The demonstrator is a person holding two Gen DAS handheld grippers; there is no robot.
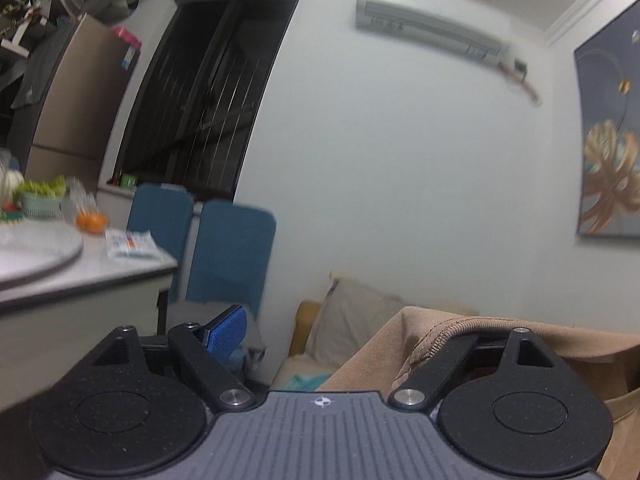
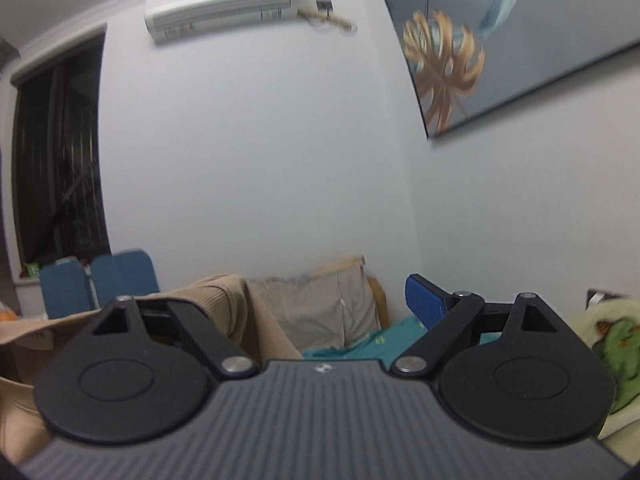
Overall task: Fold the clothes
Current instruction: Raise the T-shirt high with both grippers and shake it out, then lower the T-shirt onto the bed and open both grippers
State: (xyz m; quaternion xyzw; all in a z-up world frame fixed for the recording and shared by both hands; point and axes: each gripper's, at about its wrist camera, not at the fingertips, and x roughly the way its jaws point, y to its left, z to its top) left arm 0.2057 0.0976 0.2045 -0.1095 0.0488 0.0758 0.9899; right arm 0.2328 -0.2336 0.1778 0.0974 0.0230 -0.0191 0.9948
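Both spread claws seemingly have tan garment point(image 1: 500, 332) draped over one finger.

no text is legible; print on the air conditioner point(image 2: 222, 10) and table packet point(image 1: 130, 244) is blurred.

We count two blue mesh-backed chairs point(image 1: 230, 252) point(image 1: 160, 216), side by side. One tan knit garment point(image 1: 500, 344). One white wall-mounted air conditioner point(image 1: 428, 26). One framed painting with gold leaf point(image 1: 608, 152). One beige pillow point(image 1: 352, 312). One green patterned blanket point(image 2: 612, 344) (right-wrist view only). Oranges point(image 1: 92, 220) on white table point(image 1: 120, 268): number unclear to us.
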